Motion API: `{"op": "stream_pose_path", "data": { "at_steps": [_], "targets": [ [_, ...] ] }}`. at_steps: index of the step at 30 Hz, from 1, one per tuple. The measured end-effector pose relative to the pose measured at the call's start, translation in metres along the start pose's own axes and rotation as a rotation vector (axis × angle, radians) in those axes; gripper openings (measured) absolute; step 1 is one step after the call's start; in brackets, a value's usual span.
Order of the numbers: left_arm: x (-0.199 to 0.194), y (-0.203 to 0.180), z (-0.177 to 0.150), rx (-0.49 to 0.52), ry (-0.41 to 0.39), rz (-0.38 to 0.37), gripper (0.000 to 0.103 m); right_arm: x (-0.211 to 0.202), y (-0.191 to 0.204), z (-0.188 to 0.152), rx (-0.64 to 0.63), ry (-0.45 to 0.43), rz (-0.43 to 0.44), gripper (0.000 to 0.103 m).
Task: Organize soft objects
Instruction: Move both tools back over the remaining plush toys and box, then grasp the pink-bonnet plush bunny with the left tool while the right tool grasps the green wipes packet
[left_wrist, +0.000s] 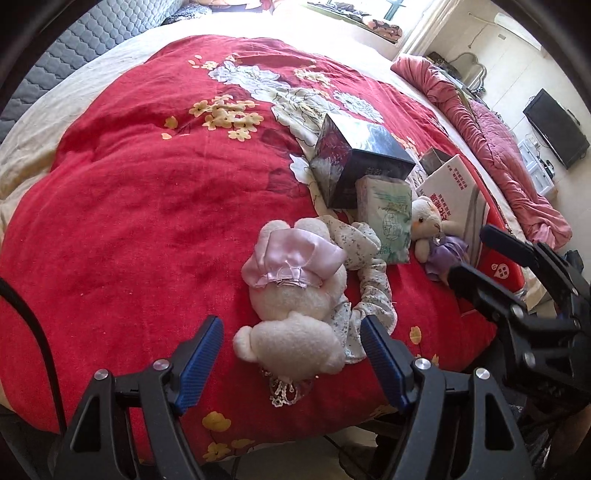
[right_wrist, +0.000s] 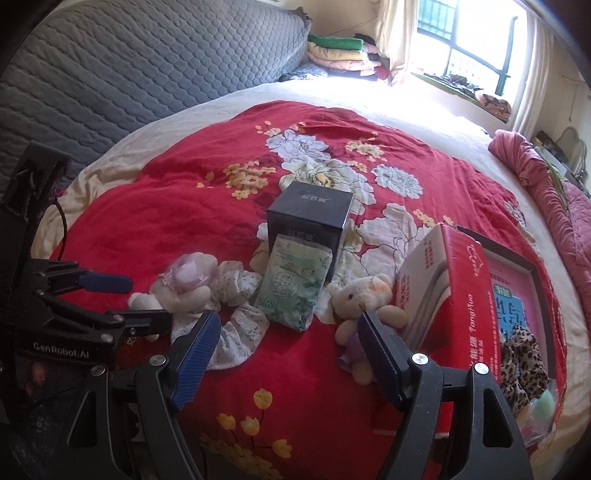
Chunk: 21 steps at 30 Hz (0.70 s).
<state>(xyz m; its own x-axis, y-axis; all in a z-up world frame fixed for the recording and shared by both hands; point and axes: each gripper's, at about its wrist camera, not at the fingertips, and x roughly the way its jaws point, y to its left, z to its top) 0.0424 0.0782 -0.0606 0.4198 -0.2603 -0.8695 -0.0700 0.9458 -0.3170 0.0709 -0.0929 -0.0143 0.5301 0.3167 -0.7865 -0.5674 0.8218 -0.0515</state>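
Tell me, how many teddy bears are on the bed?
2: a bear in pink lying between the left gripper's fingers, and a bear in purple beside the red box.

White plush bear (left_wrist: 295, 317) face-down, red blanket (left_wrist: 147, 221).

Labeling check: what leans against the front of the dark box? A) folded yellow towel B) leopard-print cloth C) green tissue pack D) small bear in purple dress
C: the green tissue pack stands propped against the dark box; the small bear sits to its right.
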Motion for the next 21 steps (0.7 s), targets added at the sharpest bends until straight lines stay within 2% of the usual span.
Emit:
{"op": "stream_pose_path", "data": {
  "at_steps": [2,9,11,16,21],
  "targets": [
    [0.004,0.004,0.002,-0.008,0.005,-0.010,0.069,0.012,-0.002,0.008,0.009,0.009,-0.008,0.078],
    [0.009,0.011,0.005,0.008,-0.019,-0.031,0.066,0.055,-0.009,0.028,0.096,0.063,-0.020,0.078],
    [0.012,0.013,0.006,0.013,-0.016,-0.037,0.064,0.064,-0.011,0.029,0.128,0.071,-0.017,0.078],
    [0.015,0.012,0.008,0.031,-0.021,-0.042,0.064,0.086,-0.009,0.030,0.147,0.111,-0.083,0.078],
    [0.018,0.009,0.008,0.045,-0.019,-0.047,0.062,0.099,-0.012,0.029,0.184,0.120,-0.087,0.078]
  ]
}}
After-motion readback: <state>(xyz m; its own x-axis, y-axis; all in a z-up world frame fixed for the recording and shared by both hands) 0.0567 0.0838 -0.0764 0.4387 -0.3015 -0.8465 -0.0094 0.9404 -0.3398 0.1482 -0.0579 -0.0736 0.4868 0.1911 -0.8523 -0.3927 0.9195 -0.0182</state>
